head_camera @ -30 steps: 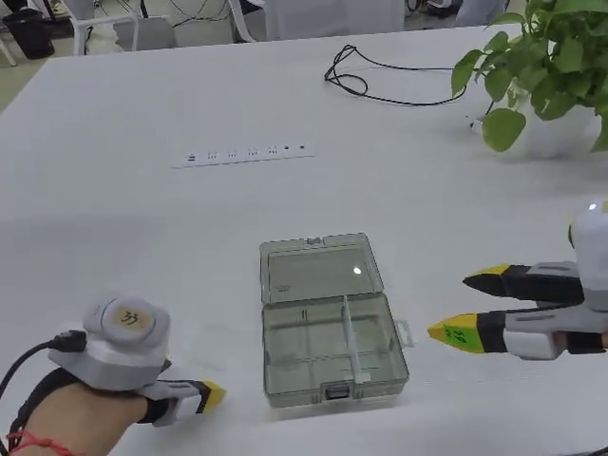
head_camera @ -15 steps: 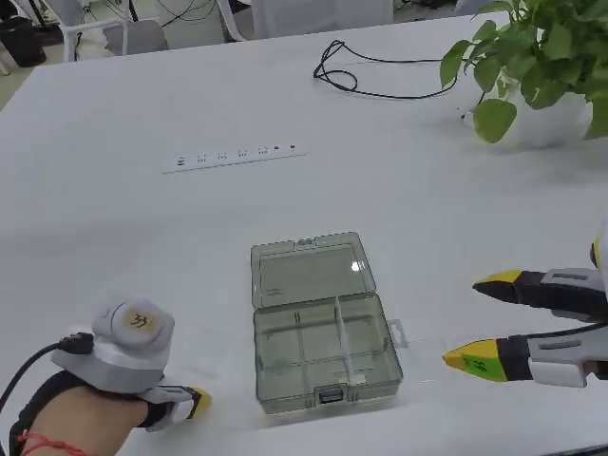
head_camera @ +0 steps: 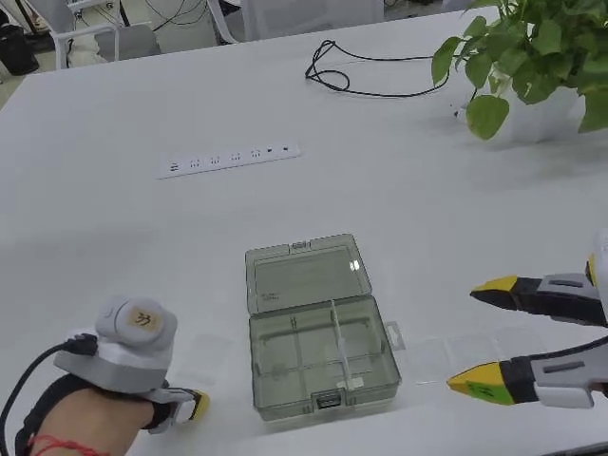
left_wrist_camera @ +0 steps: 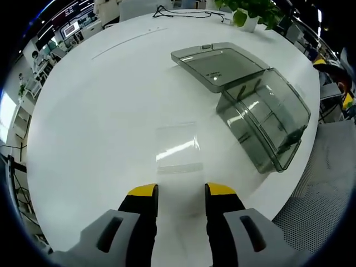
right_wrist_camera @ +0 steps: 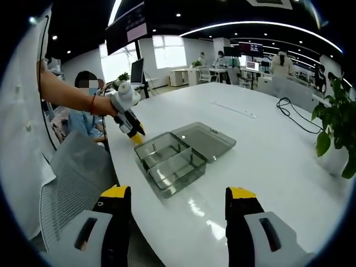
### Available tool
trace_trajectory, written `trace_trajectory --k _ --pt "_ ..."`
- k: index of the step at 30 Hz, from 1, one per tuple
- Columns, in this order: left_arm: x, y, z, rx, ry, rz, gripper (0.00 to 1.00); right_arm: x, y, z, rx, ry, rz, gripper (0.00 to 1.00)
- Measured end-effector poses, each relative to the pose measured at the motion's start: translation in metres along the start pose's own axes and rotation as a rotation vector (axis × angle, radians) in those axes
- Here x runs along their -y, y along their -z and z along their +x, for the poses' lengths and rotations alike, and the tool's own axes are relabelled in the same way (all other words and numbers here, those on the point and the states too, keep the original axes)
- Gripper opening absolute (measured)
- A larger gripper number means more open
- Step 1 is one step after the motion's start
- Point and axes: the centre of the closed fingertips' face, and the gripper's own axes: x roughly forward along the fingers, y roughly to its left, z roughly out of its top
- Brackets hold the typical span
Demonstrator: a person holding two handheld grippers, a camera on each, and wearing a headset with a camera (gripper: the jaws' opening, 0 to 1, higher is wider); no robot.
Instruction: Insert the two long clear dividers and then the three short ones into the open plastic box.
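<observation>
**Right claw backs off the box; left claw faces a loose divider**

Compared with a second ago, the right claw (head_camera: 464, 335) sits further from the open plastic box (head_camera: 285, 403). It is out at the box's 3 o'clock, jaws spread wide and holding nothing. The box is mid-bench (head_camera: 114, 237), with its lid (head_camera: 306, 275) laid flat at 12 o'clock. One long clear divider (head_camera: 340, 347) stands in the box, running from the 12 o'clock wall to the 6 o'clock wall. I cannot make out a second long one inside.

The left claw (left_wrist_camera: 179, 192) hovers low over the bench at the box's 8 o'clock, jaws a little apart and empty. In the left gripper view a loose clear divider (left_wrist_camera: 177, 147) lies flat just ahead of it, between claw and box. I cannot tell whether it is a long or a short one. More clear pieces (head_camera: 432, 353) lie flat at the box's 3 o'clock, near the right claw.

The step in hand, as I judge it, is picking up the next divider. A thin sheet lying flat offers little to pinch, so the claw should come down steeply, catch one edge and tip the sheet up. Pinching near the middle of that edge should let it hang straight. It then needs to go down into the wall slots at both ends together, with the other claw steadying the box. Glare blurs the sheet's edges, so the approach should be slow.
</observation>
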Motion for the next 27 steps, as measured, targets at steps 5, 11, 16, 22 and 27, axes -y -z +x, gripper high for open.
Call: trace_trajectory --k 5,11,16,22,27 --pt "-0.002 0.000 -0.002 0.016 0.017 -0.025 0.31 0.001 0.009 0.002 -0.036 -0.005 -0.027 0.74" --pt "0.000 0.000 -0.003 0.024 0.035 -0.031 0.30 0.002 0.014 0.004 -0.046 -0.002 -0.035 0.76" --pt "0.002 0.000 -0.003 0.037 0.049 -0.041 0.30 0.000 0.016 0.005 -0.058 -0.004 -0.036 0.78" --pt "0.004 0.000 -0.006 0.067 0.070 -0.067 0.30 -0.005 0.015 0.006 -0.064 -0.005 -0.036 0.79" --pt "0.005 -0.004 -0.013 0.105 0.088 -0.108 0.30 -0.011 0.009 0.008 -0.065 -0.007 -0.037 0.79"
